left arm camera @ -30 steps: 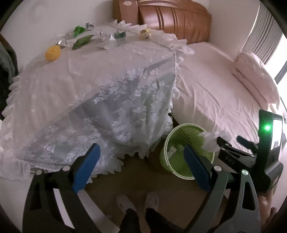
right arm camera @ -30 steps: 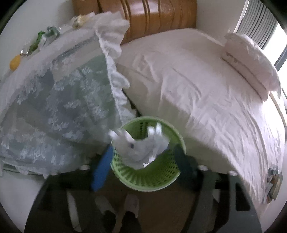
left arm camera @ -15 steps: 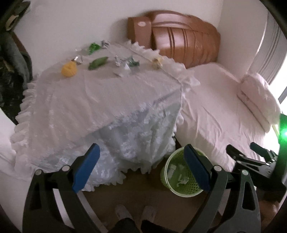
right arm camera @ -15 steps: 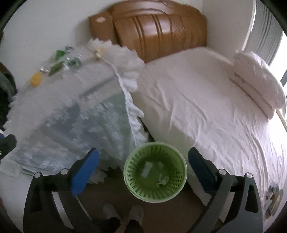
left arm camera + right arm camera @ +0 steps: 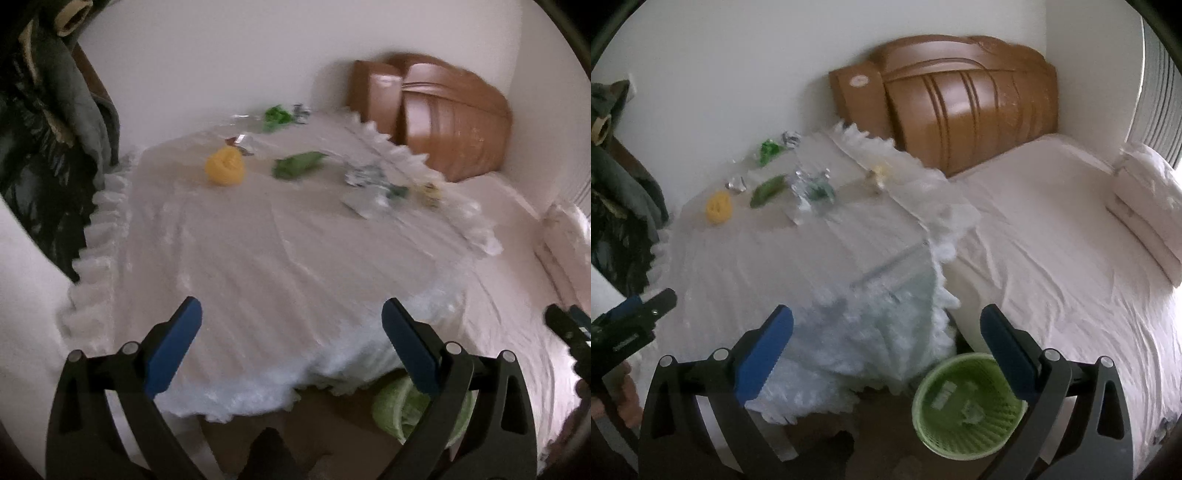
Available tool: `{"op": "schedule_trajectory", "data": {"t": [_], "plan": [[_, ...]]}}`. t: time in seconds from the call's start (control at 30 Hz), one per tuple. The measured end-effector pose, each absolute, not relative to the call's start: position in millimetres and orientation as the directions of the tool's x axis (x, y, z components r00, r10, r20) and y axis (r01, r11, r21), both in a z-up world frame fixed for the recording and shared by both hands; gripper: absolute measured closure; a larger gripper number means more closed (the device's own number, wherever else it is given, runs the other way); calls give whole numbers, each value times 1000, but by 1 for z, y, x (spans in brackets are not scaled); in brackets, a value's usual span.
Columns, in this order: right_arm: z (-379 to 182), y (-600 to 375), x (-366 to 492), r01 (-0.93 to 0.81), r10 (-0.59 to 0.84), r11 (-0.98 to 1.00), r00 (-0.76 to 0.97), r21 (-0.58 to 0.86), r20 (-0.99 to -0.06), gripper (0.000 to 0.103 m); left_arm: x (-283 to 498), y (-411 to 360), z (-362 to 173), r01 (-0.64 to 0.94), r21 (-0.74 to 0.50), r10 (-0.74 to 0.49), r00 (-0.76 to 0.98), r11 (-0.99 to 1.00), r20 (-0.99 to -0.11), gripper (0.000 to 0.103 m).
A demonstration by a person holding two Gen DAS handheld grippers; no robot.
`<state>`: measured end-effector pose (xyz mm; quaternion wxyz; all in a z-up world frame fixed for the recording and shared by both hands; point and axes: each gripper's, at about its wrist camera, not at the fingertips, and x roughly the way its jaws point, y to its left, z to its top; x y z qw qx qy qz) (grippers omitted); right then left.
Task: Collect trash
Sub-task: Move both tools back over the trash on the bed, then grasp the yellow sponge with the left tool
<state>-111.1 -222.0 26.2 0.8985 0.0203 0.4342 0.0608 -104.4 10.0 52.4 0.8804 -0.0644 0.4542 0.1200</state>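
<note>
We see the bed filling the right of the right wrist view, with its wooden headboard against the far wall and a folded white pillow at the far right; the left wrist view shows only a strip of that bed and a blurred headboard. To the left stands the table under a white lace cloth, which takes up most of the left wrist view and whose draped side we see only from the right wrist. Dark clothing hangs at the far left.

The green basket sits on the floor near us, between the table and the bed. From the right wrist we look into it and see a few pale scraps at the bottom; from the left wrist only part of its wall shows behind a finger.

The trash still on the table lies along its far side: a yellow crumpled ball at the left, a green wrapper beside it, another green piece nearest the wall, and a blurred cluster of silvery wrappers to the right.

Our left gripper is spread wide with nothing between its blue pads, over the near table edge. Our right gripper is likewise spread wide and empty, above the basket and the cloth's corner.
</note>
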Motion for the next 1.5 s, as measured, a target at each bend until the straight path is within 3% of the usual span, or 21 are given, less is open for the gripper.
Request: {"op": "schedule_trajectory", "data": {"t": [0.4, 0.8, 1.13, 1.27, 1.5], "plan": [[11, -111, -6, -9, 87, 995, 585, 100, -806, 3, 47, 174, 3, -289, 53, 197, 496, 956, -846, 9], [-19, -68, 55, 84, 0, 995, 517, 50, -856, 3, 155, 211, -54, -250, 48, 155, 430, 967, -889, 10], [-50, -73, 81, 168, -3, 982, 456, 83, -890, 3, 173, 205, -74, -220, 54, 139, 391, 974, -910, 60], [-58, -75, 91, 206, -15, 975, 448, 87, -894, 3, 166, 209, -61, -218, 24, 113, 406, 976, -907, 69], [-79, -65, 120, 269, -46, 960, 413, 73, -910, 3, 127, 206, -14, -205, -26, 77, 480, 978, -874, 70]]}}
